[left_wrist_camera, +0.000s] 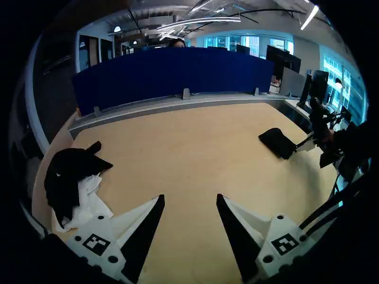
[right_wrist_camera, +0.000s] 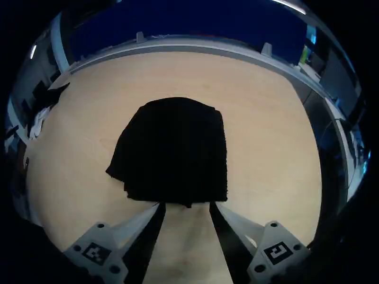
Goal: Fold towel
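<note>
The left gripper [left_wrist_camera: 189,201] hangs over the bare wooden table [left_wrist_camera: 189,142] with its fingers spread apart and nothing between them. A heap of black and white cloths [left_wrist_camera: 71,184] lies at the table's left edge. Far to the right lies a folded black towel [left_wrist_camera: 278,142]; the right gripper [left_wrist_camera: 297,146] seems to meet its near edge, though the view is too small to be sure.
</note>
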Motion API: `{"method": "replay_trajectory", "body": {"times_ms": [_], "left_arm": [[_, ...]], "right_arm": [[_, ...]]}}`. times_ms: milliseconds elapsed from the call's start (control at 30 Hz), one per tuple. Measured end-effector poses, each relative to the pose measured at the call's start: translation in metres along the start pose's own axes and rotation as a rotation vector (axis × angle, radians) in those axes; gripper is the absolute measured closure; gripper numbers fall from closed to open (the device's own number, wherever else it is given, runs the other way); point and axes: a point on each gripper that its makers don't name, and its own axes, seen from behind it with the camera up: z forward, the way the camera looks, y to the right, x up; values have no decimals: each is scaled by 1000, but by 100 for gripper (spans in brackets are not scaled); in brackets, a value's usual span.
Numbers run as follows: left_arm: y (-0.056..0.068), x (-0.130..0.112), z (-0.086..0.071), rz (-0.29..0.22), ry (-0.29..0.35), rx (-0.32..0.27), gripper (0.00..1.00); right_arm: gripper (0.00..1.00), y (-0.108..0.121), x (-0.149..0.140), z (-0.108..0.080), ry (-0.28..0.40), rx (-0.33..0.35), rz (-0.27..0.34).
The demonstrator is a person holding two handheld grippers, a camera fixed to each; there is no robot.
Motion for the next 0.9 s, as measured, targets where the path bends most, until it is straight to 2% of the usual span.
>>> {"method": "replay_trajectory", "body": {"times_ms": [200,300,500,900], "left_arm": [[1,1,2,1,2,-5,20],[0,2,3,0,1,-6,20],[0,3,3,-1,2,-7,20],[-5,0,2,-2,-1,-4,20]], "right_arm": [[11,-7,18,-7,69,2,0],[0,-13,30,-9,107,8,8],[0,-28,48,-5,159,13,12],[0,-56,61,11,195,11,30]]}}
